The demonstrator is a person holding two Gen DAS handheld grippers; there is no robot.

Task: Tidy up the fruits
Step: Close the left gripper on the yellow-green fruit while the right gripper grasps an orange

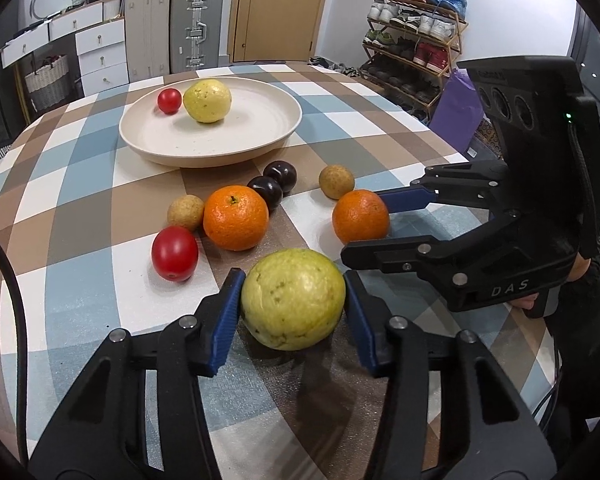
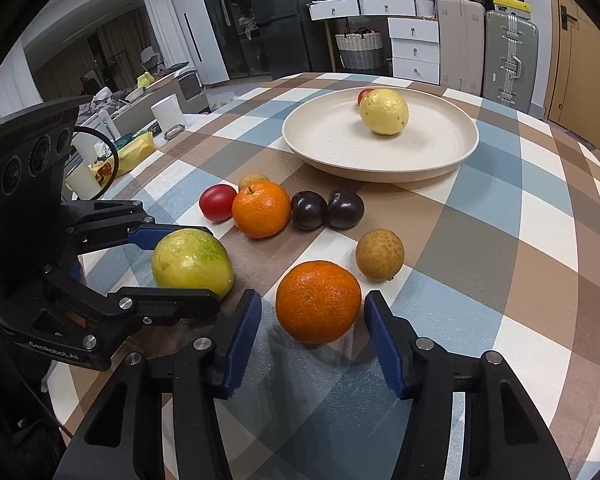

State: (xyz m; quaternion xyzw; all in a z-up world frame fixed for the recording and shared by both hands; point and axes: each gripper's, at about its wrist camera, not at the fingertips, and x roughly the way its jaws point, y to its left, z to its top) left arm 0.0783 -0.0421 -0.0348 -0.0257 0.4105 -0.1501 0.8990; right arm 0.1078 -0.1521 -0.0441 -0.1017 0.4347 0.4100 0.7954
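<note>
My left gripper [image 1: 293, 300] is shut on a green-yellow guava [image 1: 293, 298] that rests on the checked table; the guava also shows in the right wrist view [image 2: 190, 262]. My right gripper [image 2: 313, 320] is open around an orange [image 2: 318, 301] with gaps on both sides; that orange also shows in the left wrist view [image 1: 361, 216]. A cream plate [image 1: 260, 136] at the back holds a yellow guava [image 1: 207, 101] and a small tomato [image 1: 169, 100]. Loose between are another orange [image 1: 236, 217], a tomato [image 1: 175, 253], two dark plums [image 1: 266, 191] and two brown fruits [image 1: 336, 181].
The round table's edge [image 1: 440, 136] drops off at the right toward a shoe rack [image 1: 412, 40]. Suitcases [image 1: 196, 28] and white drawers [image 1: 100, 56] stand behind the table. A white cup [image 2: 167, 112] and clutter lie beyond the table's left edge.
</note>
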